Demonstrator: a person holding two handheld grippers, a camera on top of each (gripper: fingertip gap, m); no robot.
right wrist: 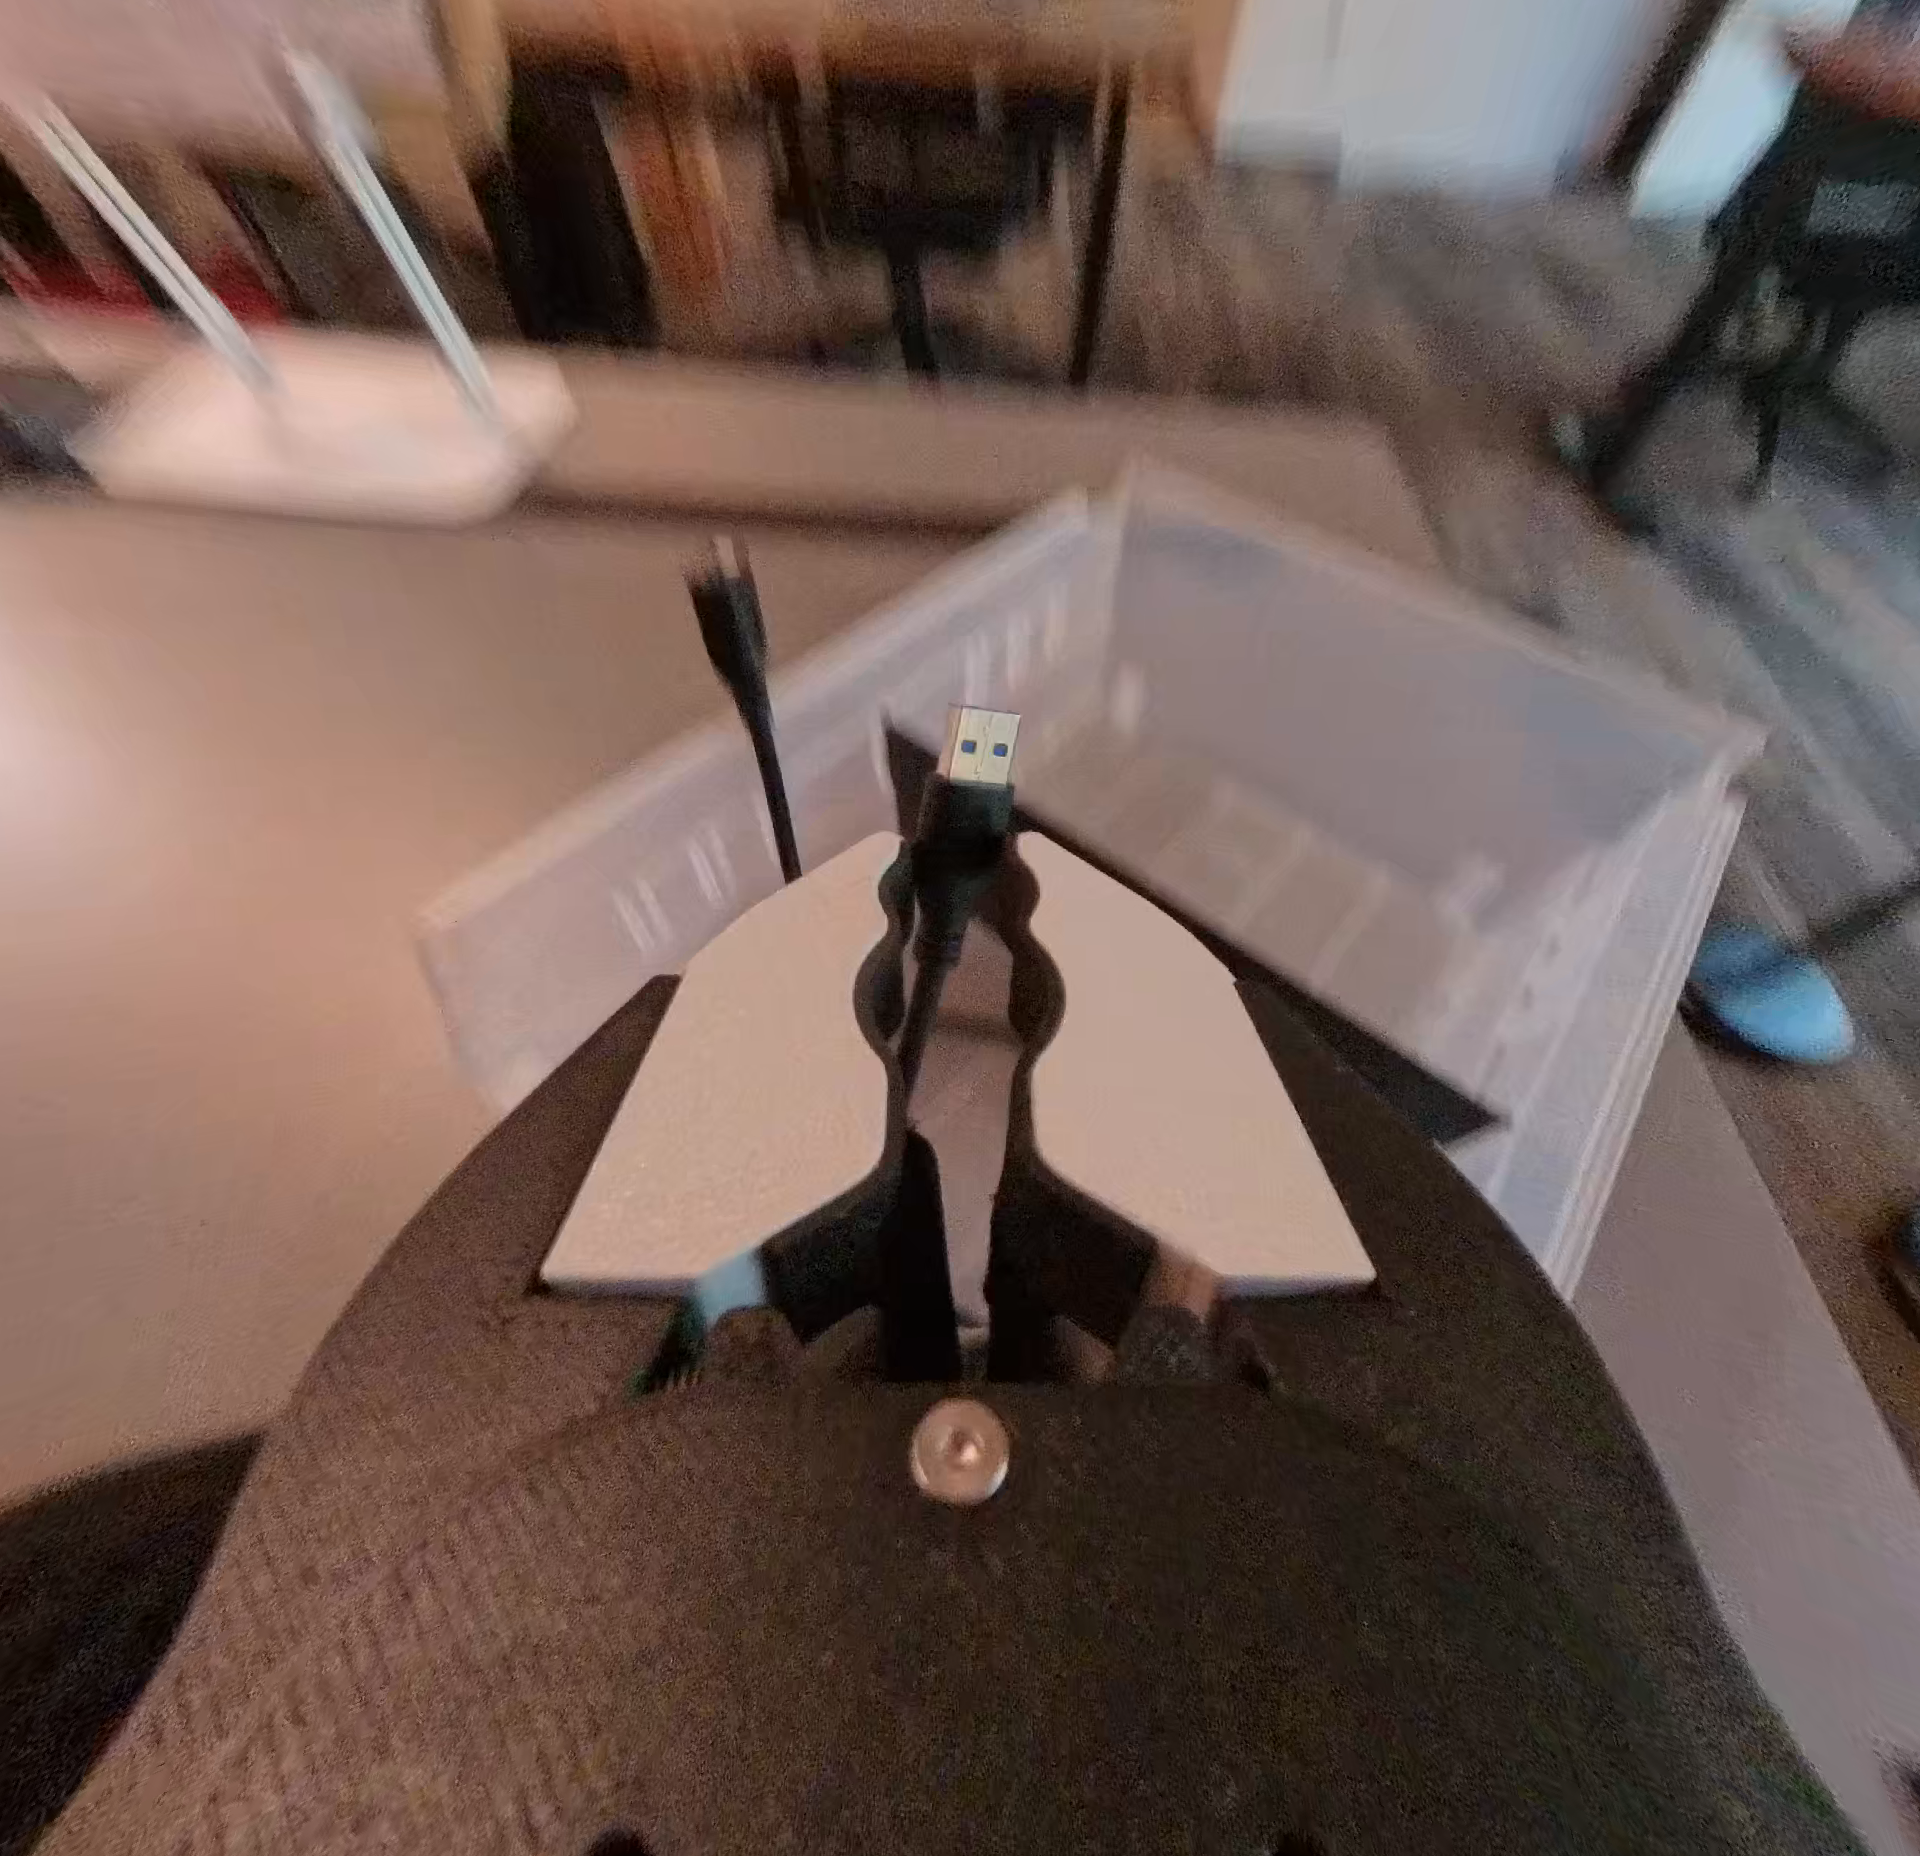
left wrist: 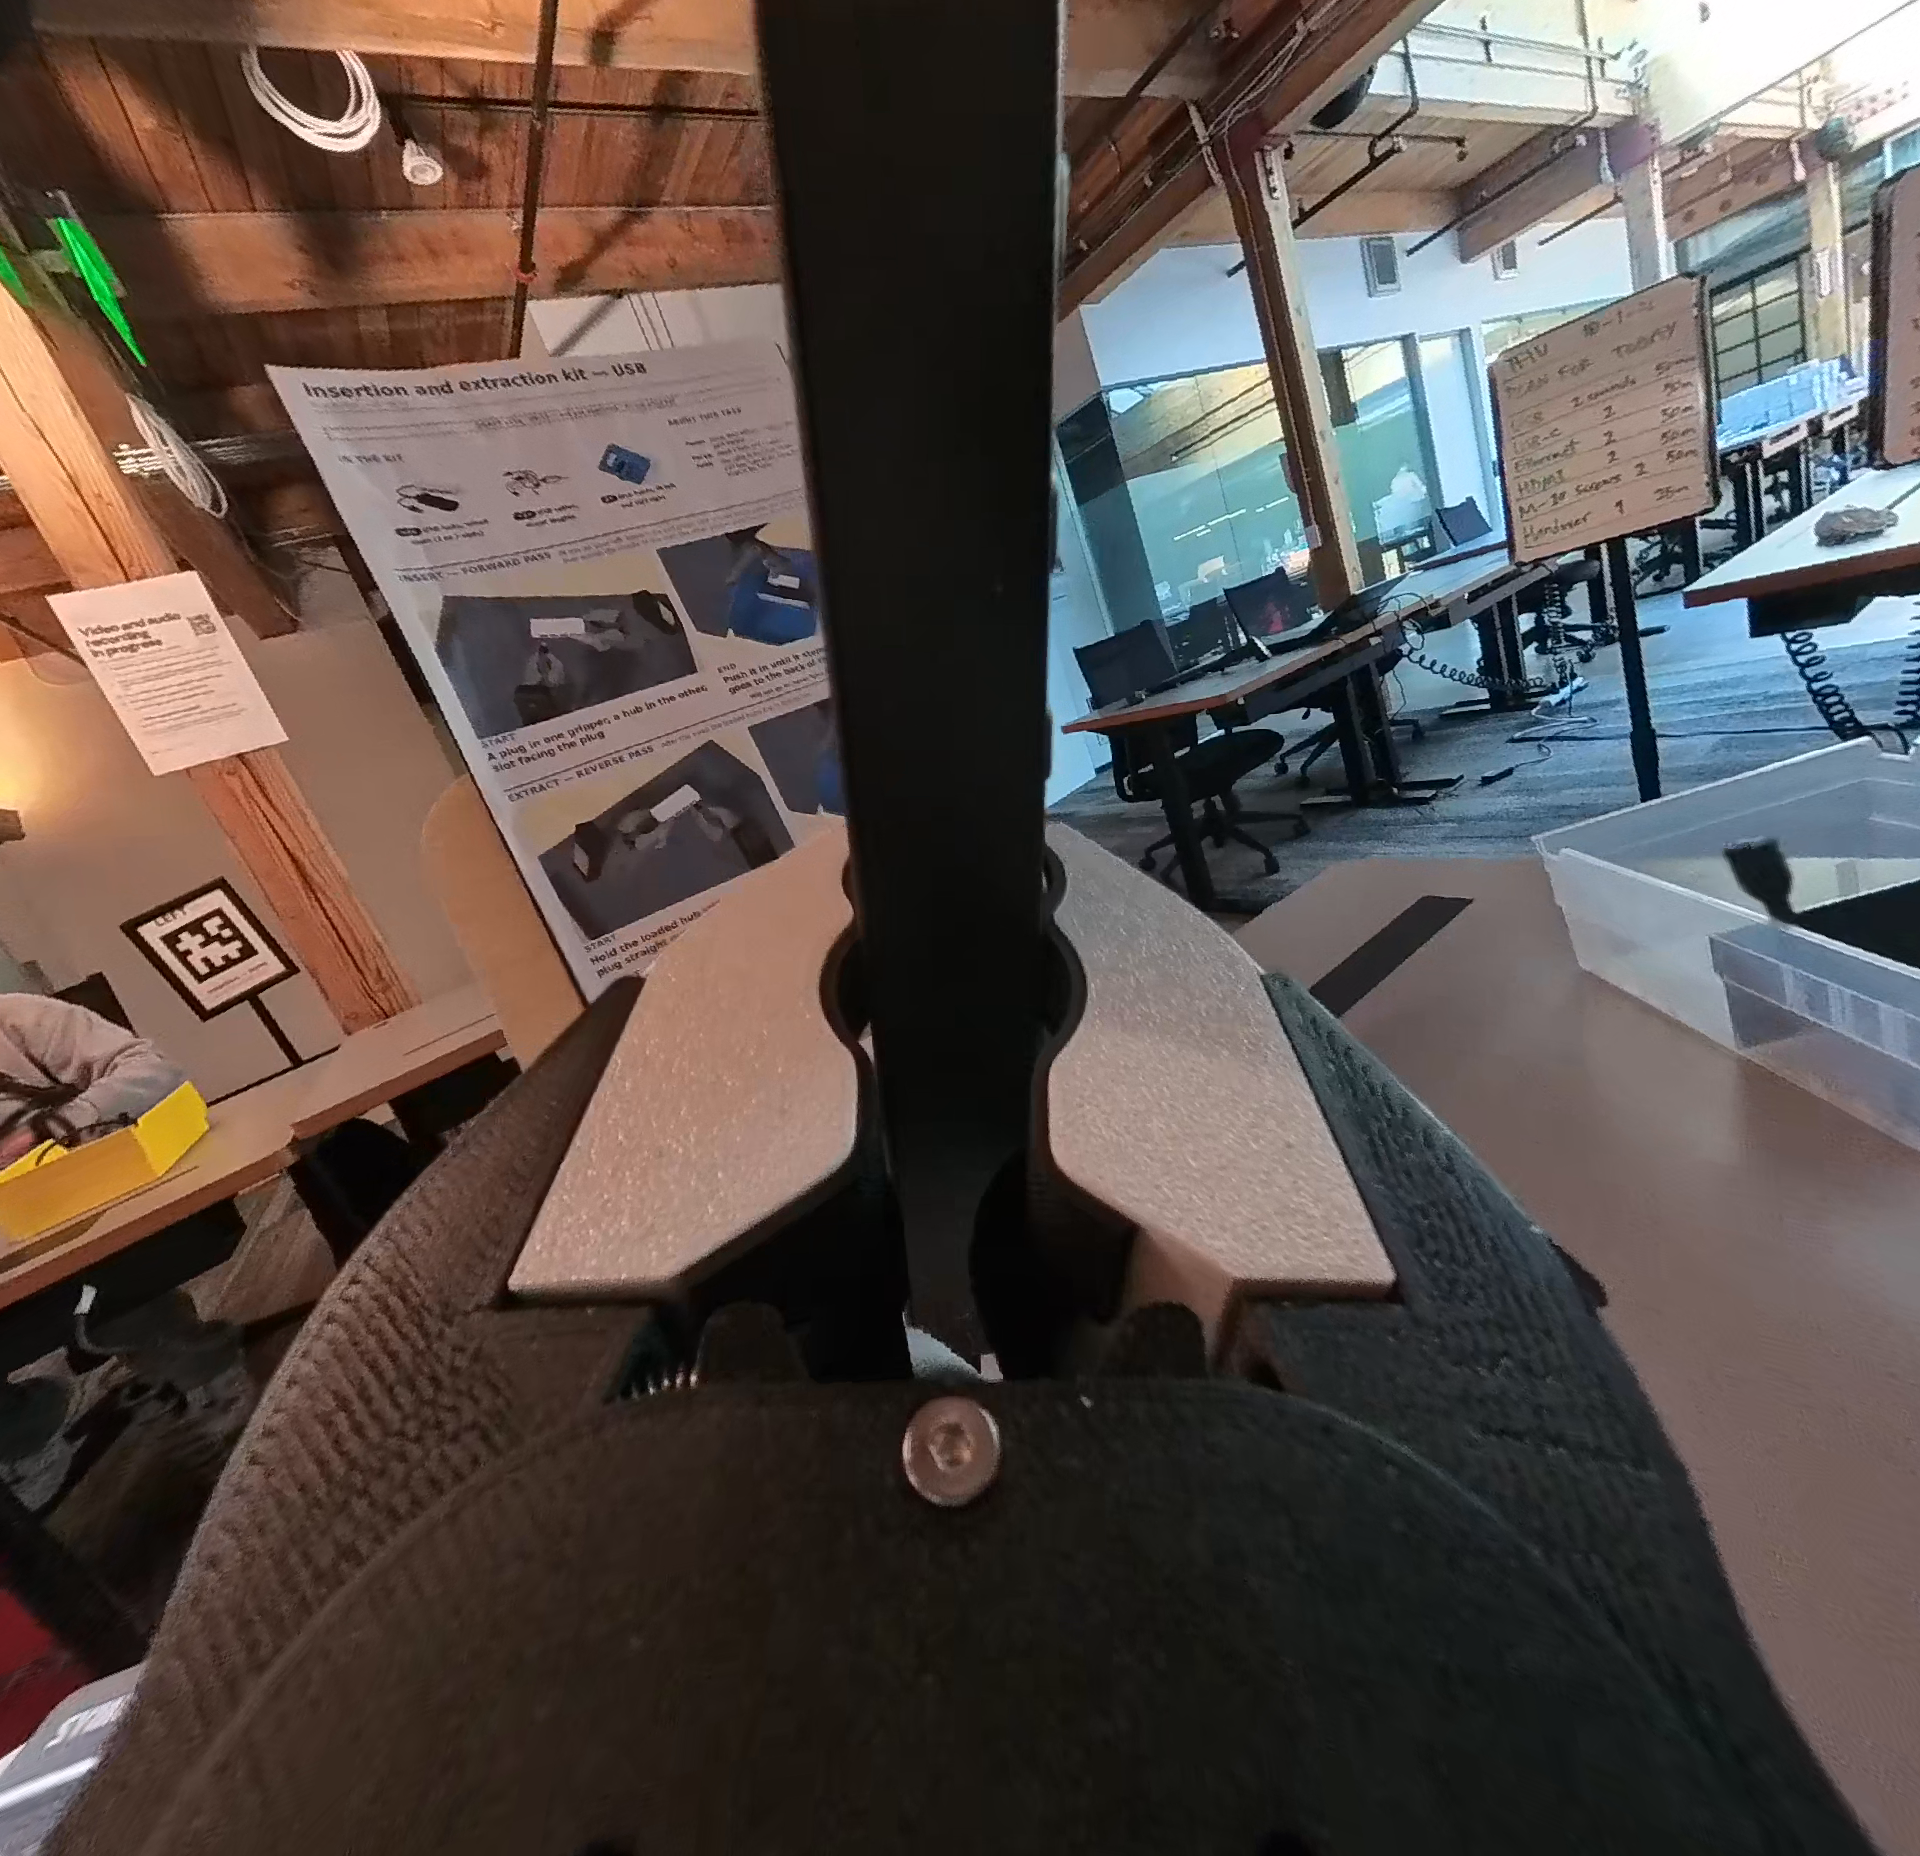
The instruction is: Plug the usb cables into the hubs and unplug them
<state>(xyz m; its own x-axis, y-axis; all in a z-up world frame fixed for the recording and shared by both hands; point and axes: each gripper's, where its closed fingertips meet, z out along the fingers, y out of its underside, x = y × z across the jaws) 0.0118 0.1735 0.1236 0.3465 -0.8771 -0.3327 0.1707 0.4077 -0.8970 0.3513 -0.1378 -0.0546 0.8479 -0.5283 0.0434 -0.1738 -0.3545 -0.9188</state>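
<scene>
My left gripper (left wrist: 951, 871) is clenched on a long flat black bar-shaped hub (left wrist: 914, 456), which stands straight up between my grey textured fingers (left wrist: 707, 1100) and runs out past the top of the view. My right gripper (right wrist: 951, 850) is clenched on the black moulded body of a USB cable plug (right wrist: 961, 819), whose silver metal tip with blue inside pokes up just beyond my fingertips, while its thin black cord drops back down between the pads.

Beyond my right fingers sits a clear plastic storage bin (right wrist: 1351, 767) on the brown tabletop (right wrist: 208, 871). A second black cable end (right wrist: 732, 643) rises just left of the bin's near corner; that view is blurred, so finer detail is lost.

Beyond my left fingers the same bin (left wrist: 1621, 902) lies to the right on the table, with a printed instruction poster (left wrist: 540, 580) standing behind, left of the hub.
</scene>
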